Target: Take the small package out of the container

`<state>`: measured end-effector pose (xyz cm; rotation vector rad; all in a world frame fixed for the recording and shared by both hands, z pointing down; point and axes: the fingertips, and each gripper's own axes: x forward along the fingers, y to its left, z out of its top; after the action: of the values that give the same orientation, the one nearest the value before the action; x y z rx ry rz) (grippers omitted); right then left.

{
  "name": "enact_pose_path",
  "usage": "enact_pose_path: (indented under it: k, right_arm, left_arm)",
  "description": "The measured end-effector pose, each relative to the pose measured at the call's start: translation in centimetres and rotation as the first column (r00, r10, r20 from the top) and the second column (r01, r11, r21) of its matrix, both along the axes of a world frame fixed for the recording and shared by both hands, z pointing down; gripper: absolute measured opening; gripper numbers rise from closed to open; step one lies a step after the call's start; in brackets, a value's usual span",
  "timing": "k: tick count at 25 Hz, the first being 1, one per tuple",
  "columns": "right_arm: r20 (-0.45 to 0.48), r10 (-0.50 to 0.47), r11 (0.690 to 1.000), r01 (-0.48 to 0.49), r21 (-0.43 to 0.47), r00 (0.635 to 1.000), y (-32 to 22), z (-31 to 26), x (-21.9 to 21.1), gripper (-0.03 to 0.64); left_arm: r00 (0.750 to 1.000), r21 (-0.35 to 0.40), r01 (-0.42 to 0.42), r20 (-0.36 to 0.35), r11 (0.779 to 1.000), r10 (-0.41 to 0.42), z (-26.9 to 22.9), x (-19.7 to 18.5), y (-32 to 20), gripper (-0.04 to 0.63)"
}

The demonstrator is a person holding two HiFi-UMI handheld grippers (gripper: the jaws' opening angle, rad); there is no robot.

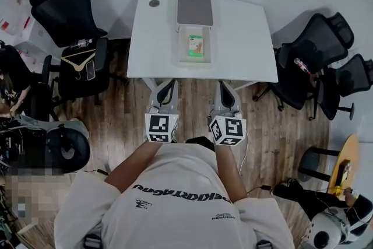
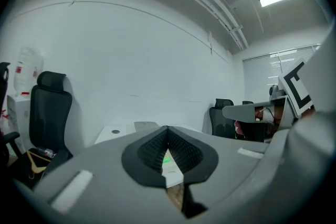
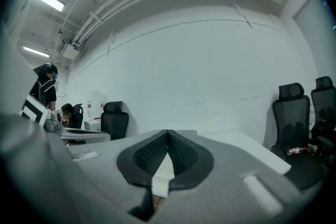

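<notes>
**Surface** (image 1: 245, 38): white, smooth, matte, four-sided top with rounded corners. A small round grey disc (image 1: 154, 3) sits near its 10 o'clock corner.

**Container** (image 1: 180, 46): shallow rectangular tray of pale, translucent-looking plastic, at the middle of the surface. Its long axis runs 12 to 6 o'clock. A flat grey lid (image 1: 194, 9), a rounded rectangle, lies at the tray's 12 o'clock end, touching or overlapping it.

**Small package** (image 1: 196, 45): flat, rectangular, white and green with an orange-brown patch. It lies inside the container, roughly central. Its long axis runs 12 to 6 o'clock, parallel to the tray's walls. The print is too small to read.

**Left hand-held gripper** (image 1: 165, 87): grey moulded body with black ribbed pads and a marker cube at the rear. It is off the surface, at the 6 o'clock edge, tips pointing to 12. In the left gripper view (image 2: 168, 131) the pads meet at the tip with nothing between them.

**Right hand-held gripper** (image 1: 226, 87): same build, alongside at the 3 o'clock side. In the right gripper view (image 3: 168, 135) its jaws are likewise closed together and empty.

**Floor** (image 1: 280, 125): wood planks, brown.

**Office chairs**: black, mesh-backed, one at 10 o'clock (image 1: 64, 9), others at 3 o'clock (image 1: 309, 61).
</notes>
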<state>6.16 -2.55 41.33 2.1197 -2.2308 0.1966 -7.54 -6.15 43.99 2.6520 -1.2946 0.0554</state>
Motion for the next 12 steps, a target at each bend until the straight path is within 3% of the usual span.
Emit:
enact_pose_path:
  k: [12]
  right_arm:
    - [0.003,-0.014,1.000,0.014,0.001,1.000,-4.0,0.2,2.4,0.002]
  left_arm:
    - [1.000,-0.024,0.013,-0.011,1.000,-0.013,0.5,2.5,-3.7,0.005]
